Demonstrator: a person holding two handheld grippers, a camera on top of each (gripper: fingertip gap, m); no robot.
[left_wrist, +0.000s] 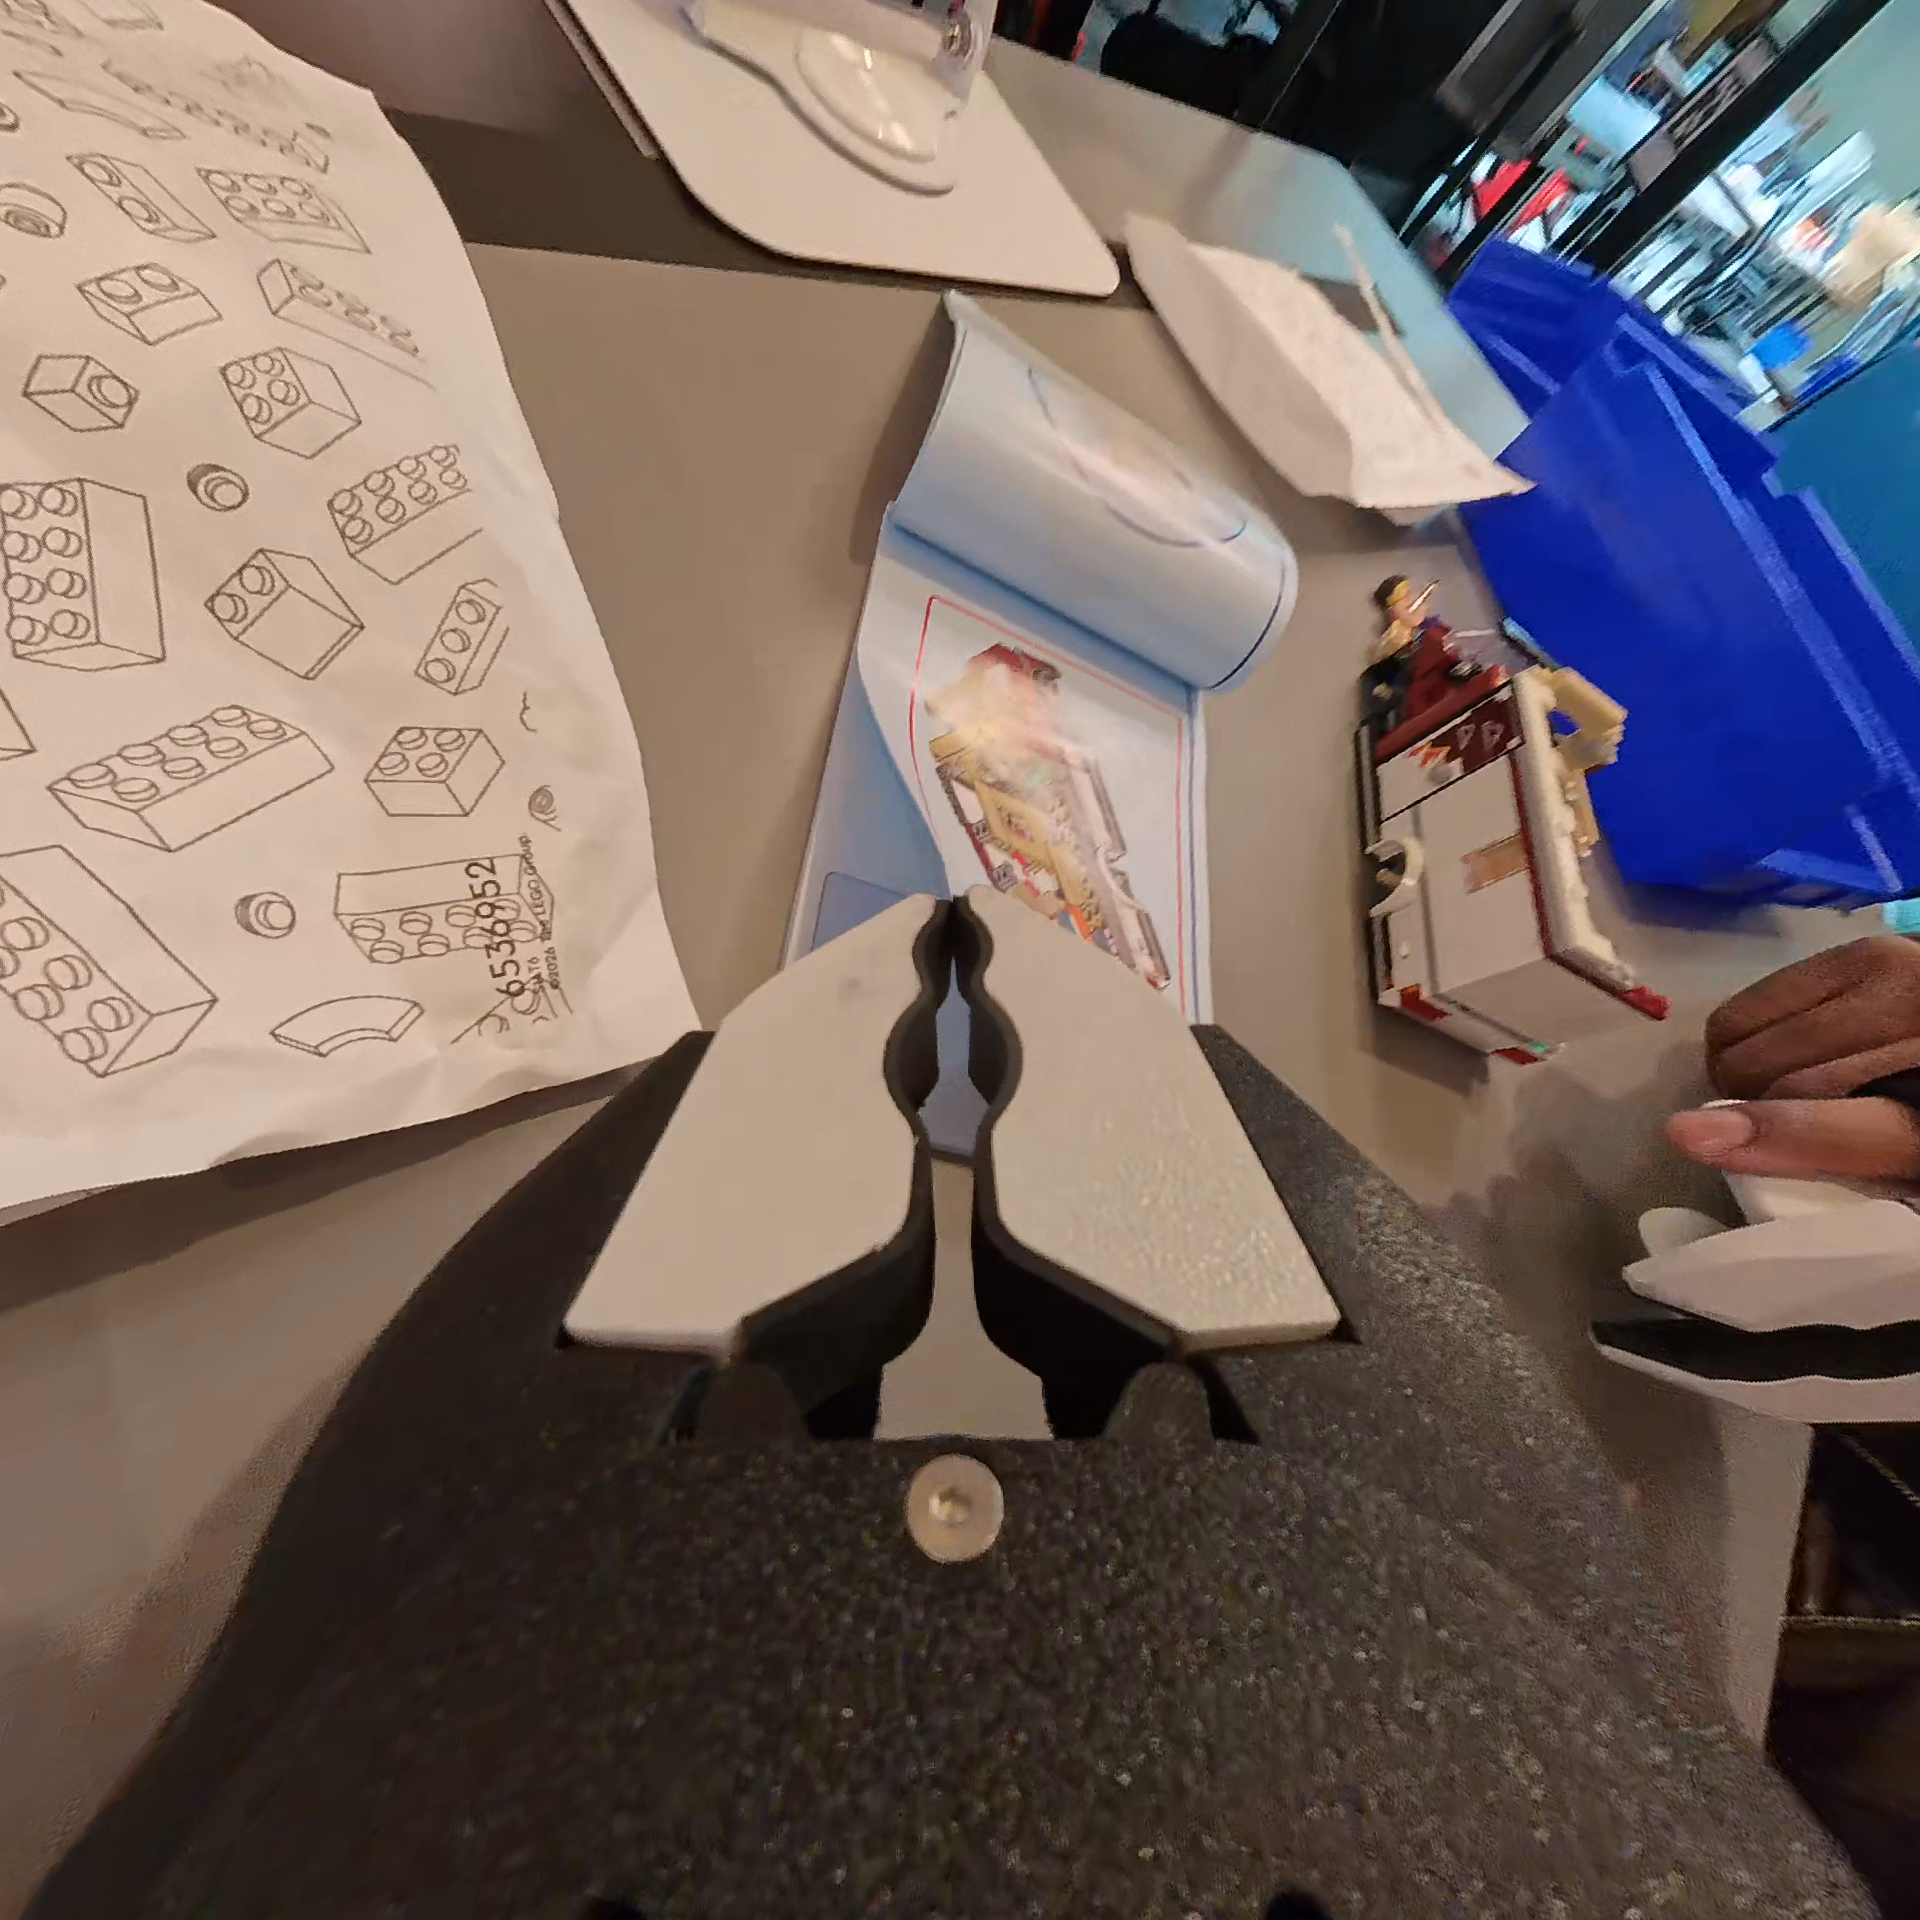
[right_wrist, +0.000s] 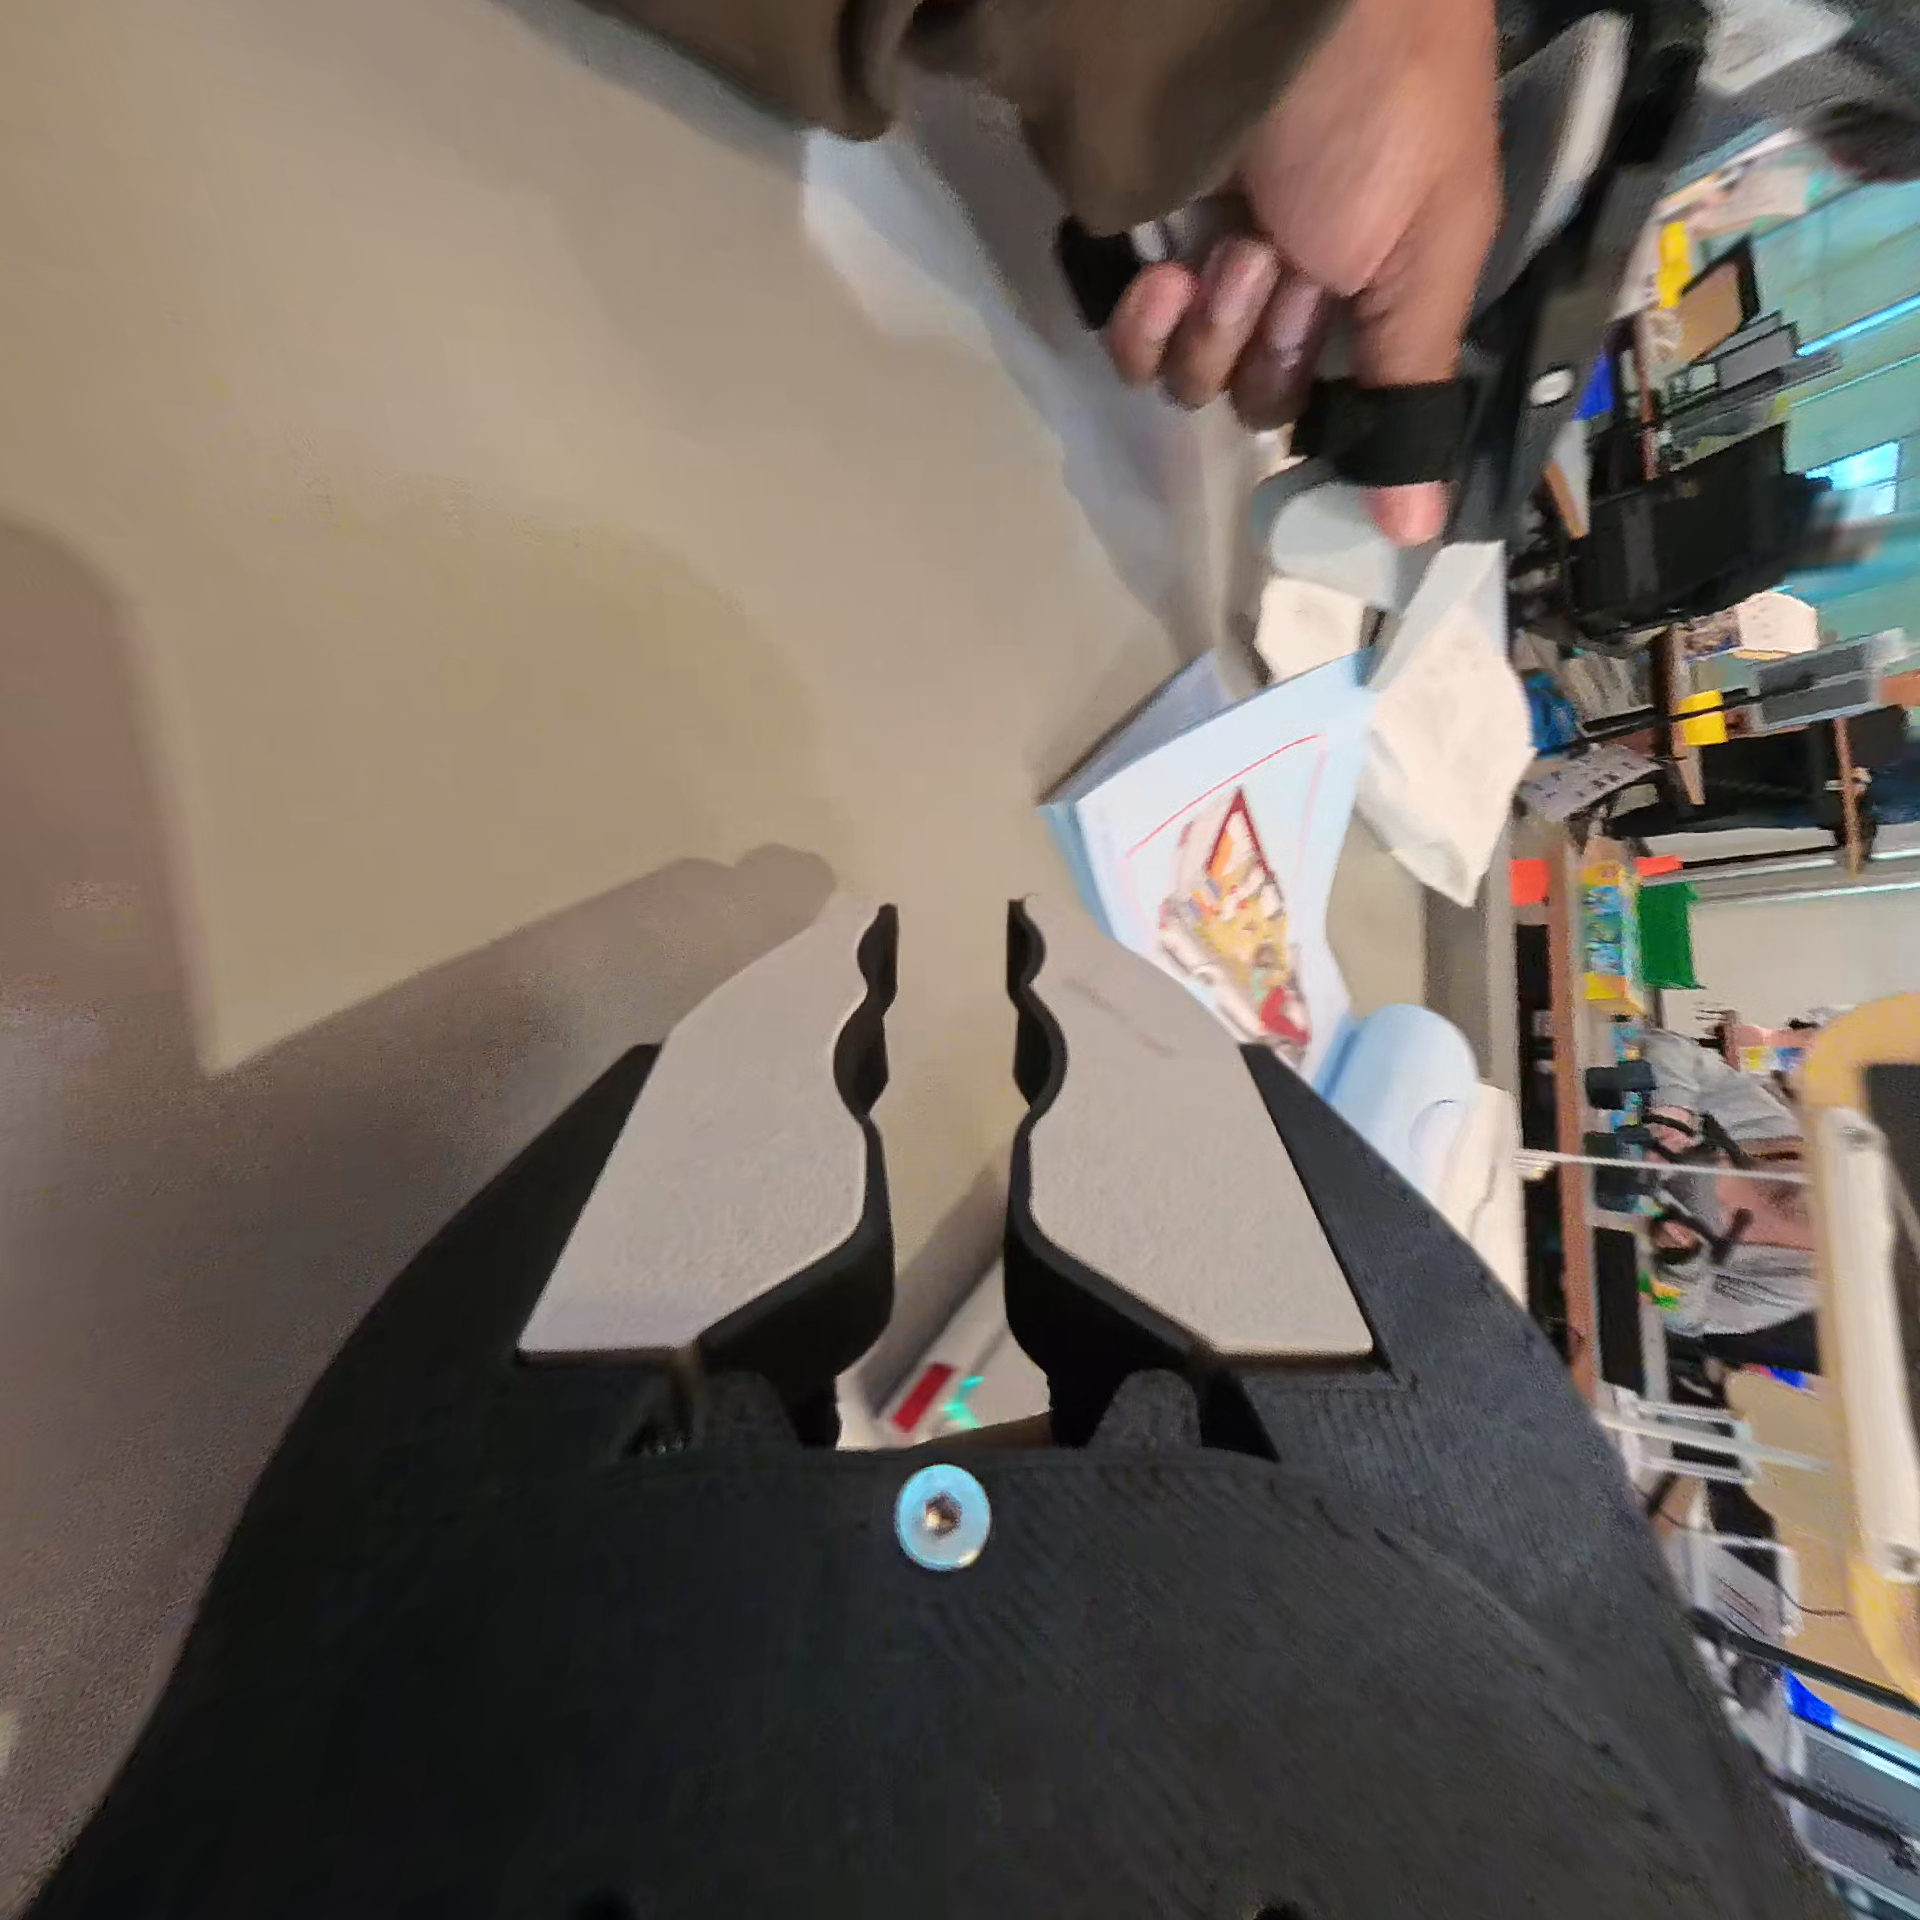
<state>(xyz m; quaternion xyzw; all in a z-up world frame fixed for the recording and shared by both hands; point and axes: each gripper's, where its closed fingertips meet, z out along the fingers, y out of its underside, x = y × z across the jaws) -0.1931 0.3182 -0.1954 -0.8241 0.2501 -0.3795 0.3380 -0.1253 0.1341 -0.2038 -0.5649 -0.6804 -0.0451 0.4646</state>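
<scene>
Left wrist view is showing the left gripper (left_wrist: 951, 914) hovering with its 2 fingers pressed together on nothing, above the pale-blue open instruction booklet (left_wrist: 1039, 748) lying flat on the grey table (left_wrist: 707, 499). Right of the booklet, a white-and-red brick-built model (left_wrist: 1475, 862) is resting. The right gripper (right_wrist: 951, 914) is hanging over bare table beside that booklet (right_wrist: 1226, 862), fingers parted and holding nothing.

Our left gripper (left_wrist: 951, 920) points forward with its fingertips pressed together on nothing. Our right gripper (right_wrist: 951, 914) has its fingers parted, nothing between them. Our left hand (right_wrist: 1320, 239) grips its handle at the far right.
</scene>
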